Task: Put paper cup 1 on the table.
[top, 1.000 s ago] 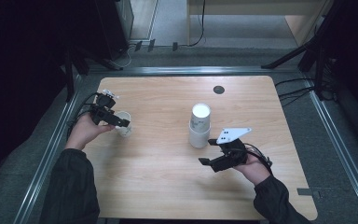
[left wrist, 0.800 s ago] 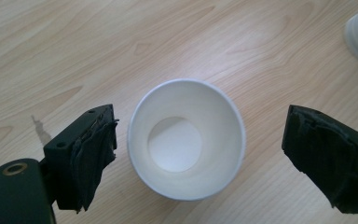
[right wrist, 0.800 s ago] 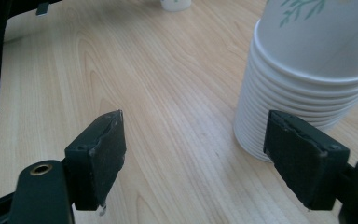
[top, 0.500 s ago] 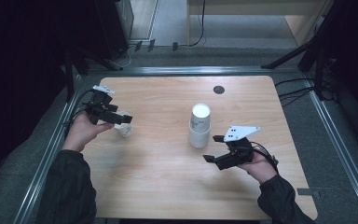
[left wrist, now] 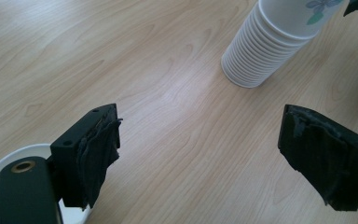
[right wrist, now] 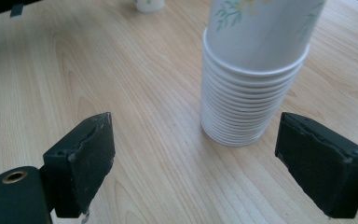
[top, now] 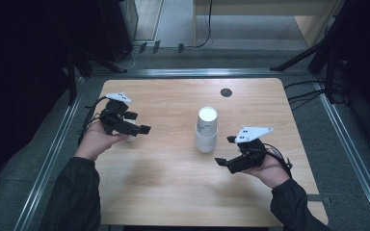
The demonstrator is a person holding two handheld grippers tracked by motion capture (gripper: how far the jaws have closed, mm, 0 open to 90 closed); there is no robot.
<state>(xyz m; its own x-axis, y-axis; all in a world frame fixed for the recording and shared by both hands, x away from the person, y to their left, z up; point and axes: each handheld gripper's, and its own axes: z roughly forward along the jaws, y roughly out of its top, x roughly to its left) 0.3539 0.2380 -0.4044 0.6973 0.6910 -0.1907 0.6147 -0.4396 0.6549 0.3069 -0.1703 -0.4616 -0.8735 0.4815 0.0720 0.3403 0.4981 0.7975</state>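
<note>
A stack of paper cups (top: 206, 130) is seen upside down near the middle of the wooden bench (top: 173, 192), with a floral print on the top cup. In the high view the left gripper (top: 136, 126) is held over the left part of the bench, well apart from the stack. Just under and behind its jaws a single white cup (top: 131, 136) is partly seen on the bench. In the left gripper view this cup (left wrist: 9, 161) appears at the lower left corner, beside the left jaw and not between the jaws. The jaws of the left gripper are wide apart, though they have just been closing a little, and only bare wood is seen between them. The stack (left wrist: 279, 39) is seen farther off in that view, at the upper right.

The right gripper (top: 225, 153) is held near the stack, at its lower right side in the high view, pointing toward it. Its jaws are spread wide and have just been opening; nothing is gripped. In the right gripper view the stack (right wrist: 251, 84) stands ahead of the jaws, closer to the right jaw, and is not touched by either. The single cup (right wrist: 149, 4) is seen far away at the top edge.
</note>
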